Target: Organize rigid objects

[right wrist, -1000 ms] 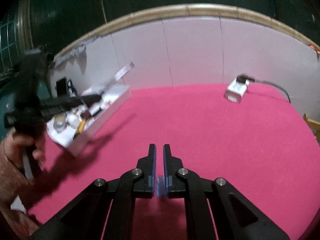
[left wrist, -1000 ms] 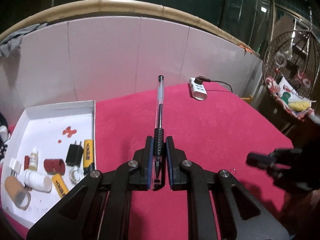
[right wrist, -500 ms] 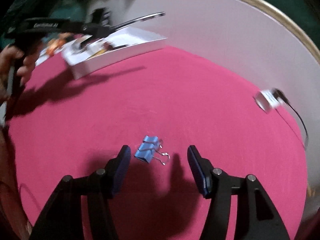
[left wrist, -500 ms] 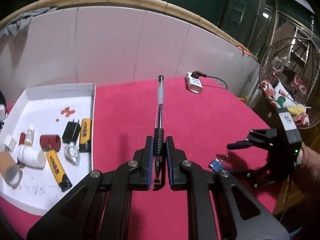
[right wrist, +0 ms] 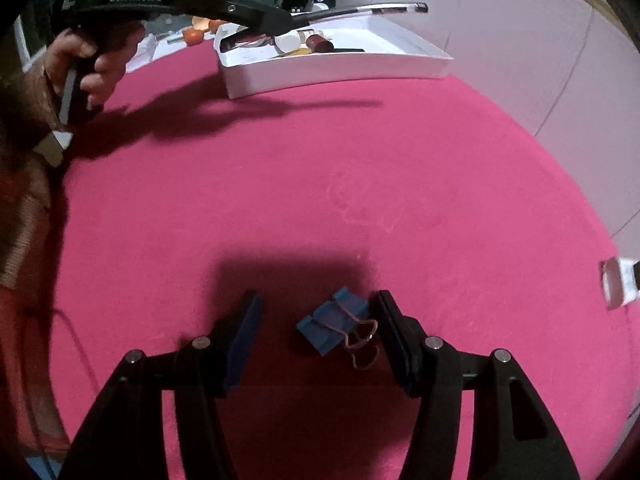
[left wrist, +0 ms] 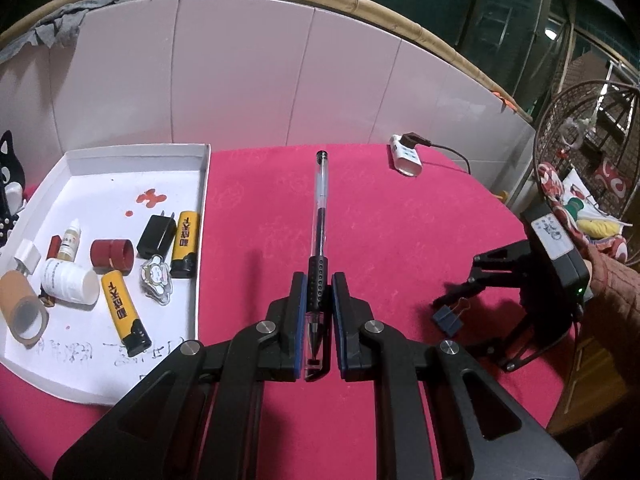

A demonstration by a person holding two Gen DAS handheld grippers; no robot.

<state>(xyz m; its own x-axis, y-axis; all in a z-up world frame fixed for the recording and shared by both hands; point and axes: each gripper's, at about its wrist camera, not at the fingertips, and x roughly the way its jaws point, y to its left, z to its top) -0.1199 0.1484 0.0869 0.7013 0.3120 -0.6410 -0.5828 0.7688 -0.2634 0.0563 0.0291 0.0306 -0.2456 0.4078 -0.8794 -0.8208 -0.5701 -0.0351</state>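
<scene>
White box [right wrist: 336, 68], right wrist view: near wall hides most of the contents; only tops show. Left gripper [right wrist: 280, 20] covers the box's far corner. Power strip [right wrist: 618, 286], far right of the box, cut by the frame edge and blurred. In the left wrist view, handwriting [left wrist: 100, 354] on the box floor unreadable.

A home setting, probably a living area or enclosed balcony: a round table [left wrist: 400, 240] under red cloth stood against a white-tiled wall [left wrist: 240, 80] with a bamboo rail [left wrist: 360, 0]; a hanging wicker chair [left wrist: 580, 140] with cushions and dark windows [left wrist: 508, 20] lay beyond.
</scene>
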